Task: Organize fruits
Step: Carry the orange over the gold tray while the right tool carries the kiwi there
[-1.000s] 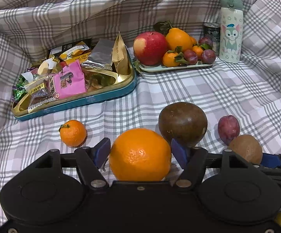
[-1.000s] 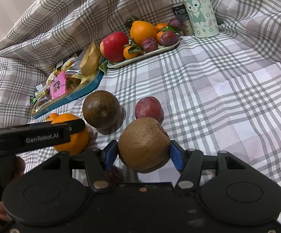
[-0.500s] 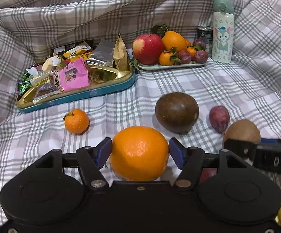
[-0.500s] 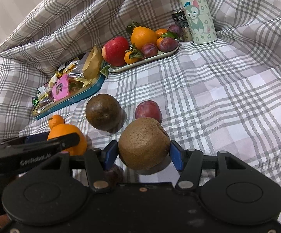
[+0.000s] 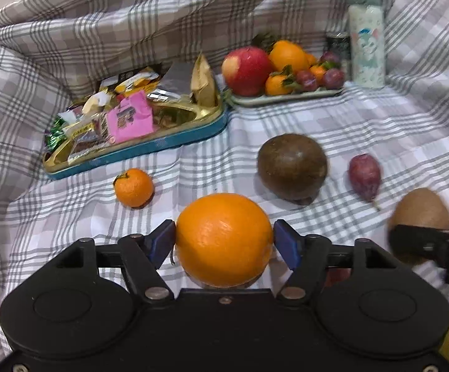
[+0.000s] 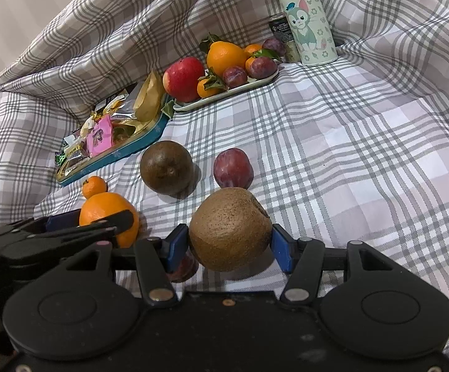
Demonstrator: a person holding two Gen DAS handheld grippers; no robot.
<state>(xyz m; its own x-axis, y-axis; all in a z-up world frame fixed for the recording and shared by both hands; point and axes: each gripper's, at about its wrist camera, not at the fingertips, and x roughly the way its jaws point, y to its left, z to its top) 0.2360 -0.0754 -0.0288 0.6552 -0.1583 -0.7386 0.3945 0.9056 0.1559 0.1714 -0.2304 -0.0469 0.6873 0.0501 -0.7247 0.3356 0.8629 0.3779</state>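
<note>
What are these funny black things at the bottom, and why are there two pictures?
They are two grabbers that a person holds, one per hand, each with a camera looking along its fingers. One picture comes from each. The left gripper clasps a big orange; its jaws have just been opening a little. The right gripper holds a fuzzy brown fruit. On the checked cloth lie a mandarin, a plum, a dark round fruit, a snack tin and a fruit tray.
</note>
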